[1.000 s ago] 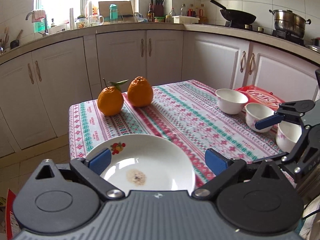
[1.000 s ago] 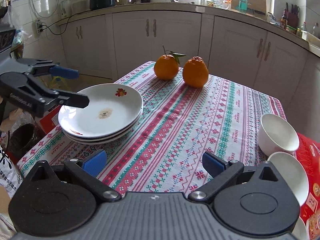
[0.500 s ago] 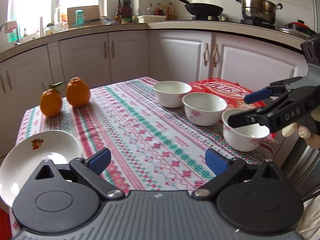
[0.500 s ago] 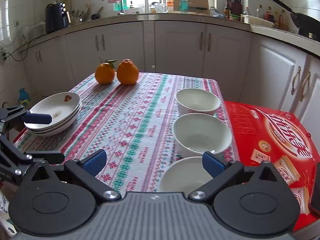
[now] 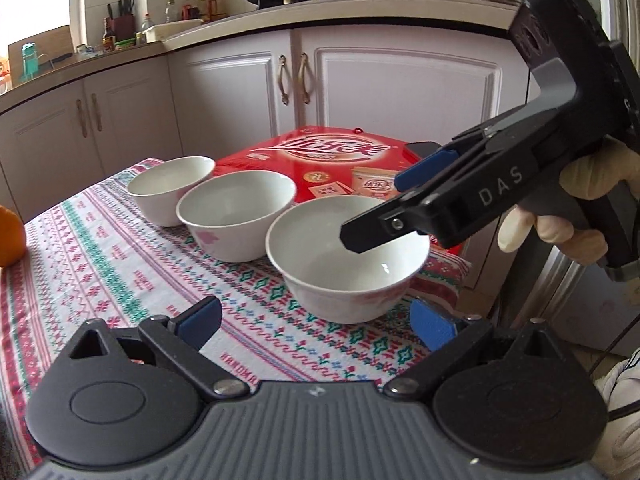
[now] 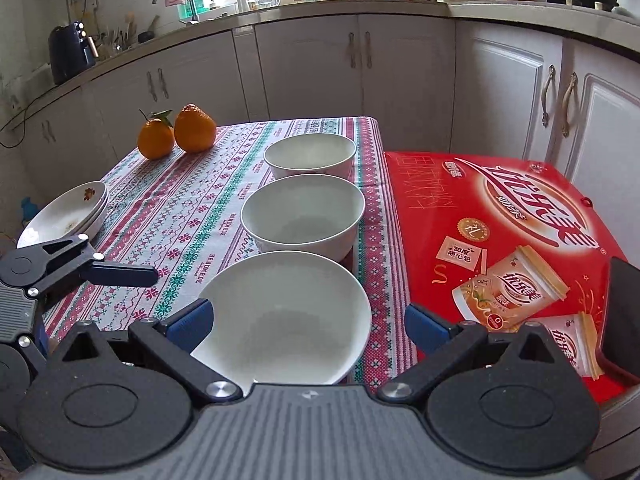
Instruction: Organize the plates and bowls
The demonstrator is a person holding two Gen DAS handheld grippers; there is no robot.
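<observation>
Three white bowls stand in a row on the patterned tablecloth: the near bowl, the middle bowl and the far bowl. A stack of white plates sits at the table's left edge. My right gripper is open, its jaws wide on either side of the near bowl and above it; it also shows in the left wrist view over that bowl. My left gripper is open and empty, just short of the near bowl; it shows at the left in the right wrist view.
A red gift box lies to the right of the bowls. Two oranges sit at the far left of the table. White kitchen cabinets surround the table.
Both grippers have swung from the plate stack toward the bowls. The right gripper now hovers over the near bowl; the left has come up close to it.
</observation>
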